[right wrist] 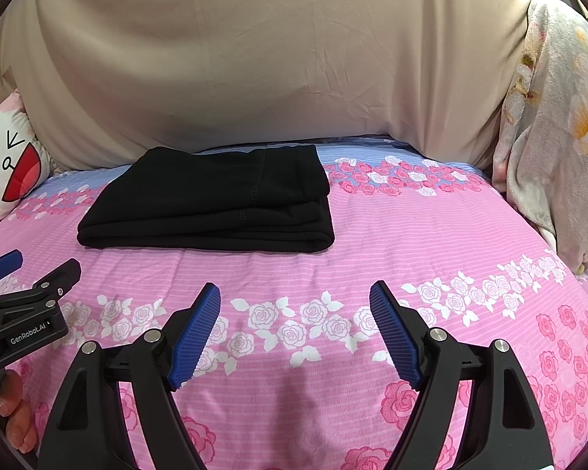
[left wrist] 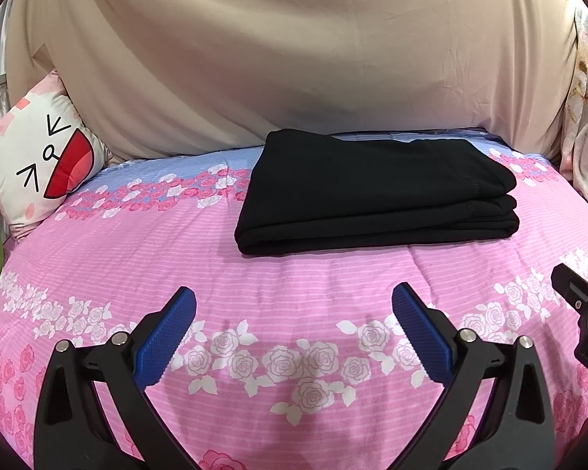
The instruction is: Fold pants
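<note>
The folded pants (left wrist: 372,192) lie on the bed (left wrist: 294,274), toward its far side, just before the draped sheet (left wrist: 294,58) that rises behind the bed. A cushion (left wrist: 39,160) leans at the far left corner of the bed, left of the pants and well apart from them. A blanket (right wrist: 548,137) hangs at the bed's right edge, right of the pants. The left gripper (left wrist: 294,321) and the right gripper (right wrist: 294,325) hover side by side over the near part of the bed, before the pants and apart from them, the left one left of the right
</note>
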